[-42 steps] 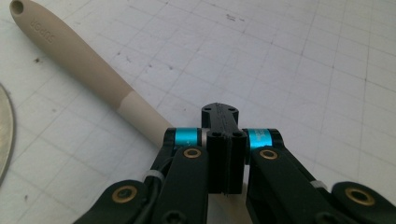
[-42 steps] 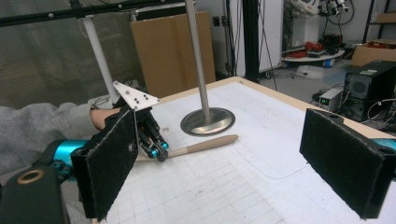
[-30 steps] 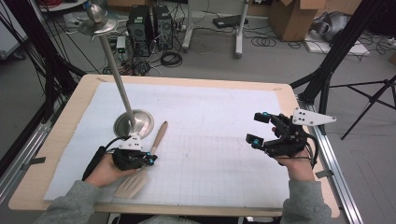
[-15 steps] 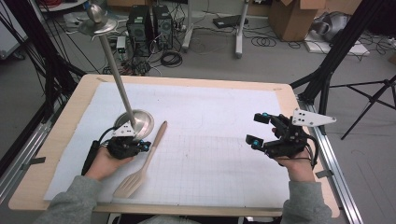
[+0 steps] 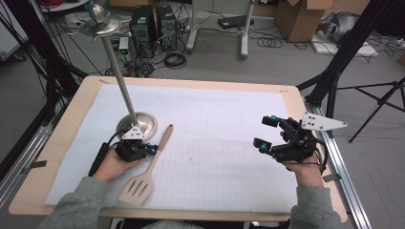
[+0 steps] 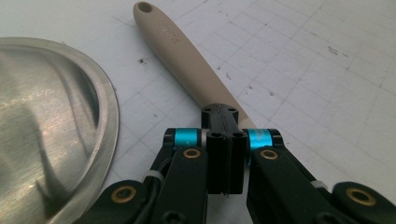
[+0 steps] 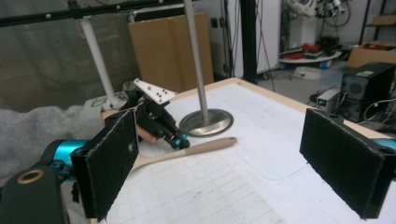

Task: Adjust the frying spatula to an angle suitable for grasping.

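A beige slotted spatula (image 5: 158, 151) lies on the white gridded mat, its handle pointing away and its head near the front edge. My left gripper (image 5: 152, 149) is shut, jaws pressed together, with the tips right over the spatula's handle (image 6: 187, 60); in the left gripper view (image 6: 224, 112) nothing shows between the jaws. From the right gripper view the left gripper (image 7: 180, 139) sits against the handle (image 7: 196, 148). My right gripper (image 5: 265, 131) hovers at the right side of the mat, open wide (image 7: 229, 163), with nothing between its pads.
A metal stand with a round base (image 5: 143, 125) and a tall pole (image 5: 117, 78) stands just left of the spatula, close to my left gripper (image 6: 46, 116). The wooden table edge (image 5: 200, 212) frames the mat. Tripods, cables and boxes lie beyond the table.
My left hand has shifted away from the front edge toward the stand base, uncovering the spatula's head. The spatula has hardly moved. The right gripper has stayed put.
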Motion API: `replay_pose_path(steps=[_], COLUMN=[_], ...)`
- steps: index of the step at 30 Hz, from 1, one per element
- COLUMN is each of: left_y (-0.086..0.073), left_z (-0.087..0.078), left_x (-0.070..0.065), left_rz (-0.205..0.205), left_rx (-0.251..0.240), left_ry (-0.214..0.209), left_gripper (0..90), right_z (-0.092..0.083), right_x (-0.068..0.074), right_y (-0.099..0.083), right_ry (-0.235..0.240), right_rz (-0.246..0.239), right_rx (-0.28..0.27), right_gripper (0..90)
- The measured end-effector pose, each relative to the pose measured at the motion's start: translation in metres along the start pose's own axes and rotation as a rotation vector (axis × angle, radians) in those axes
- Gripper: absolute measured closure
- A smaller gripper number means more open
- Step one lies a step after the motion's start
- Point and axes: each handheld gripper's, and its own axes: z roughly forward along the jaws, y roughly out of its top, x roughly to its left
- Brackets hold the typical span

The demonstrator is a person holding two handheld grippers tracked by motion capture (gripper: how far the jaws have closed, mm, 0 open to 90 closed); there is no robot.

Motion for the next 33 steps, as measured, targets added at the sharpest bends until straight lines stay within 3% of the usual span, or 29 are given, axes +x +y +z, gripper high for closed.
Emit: replay_pose_path(steps=[11, 15, 33], left_y=[0.011, 0.012, 0.028], left_z=[0.014, 0.019, 0.039], left_x=[0.002, 0.002, -0.003], left_rz=[0.022, 0.008, 0.043], left_rx=[0.005, -0.013, -0.003], left_ry=[-0.016, -0.032, -0.046], left_gripper=[89.6, 89.6, 89.6], right_z=[0.007, 0.006, 0.003], right_x=[0.001, 0.001, 0.0], right_y=[-0.001, -0.001, -0.001], right_ry=[0.015, 0.015, 0.011], right_rz=[-0.003, 0.007, 0.008], right_rx=[0.026, 0.029, 0.017], right_gripper=[10.6, 10.6, 10.6])
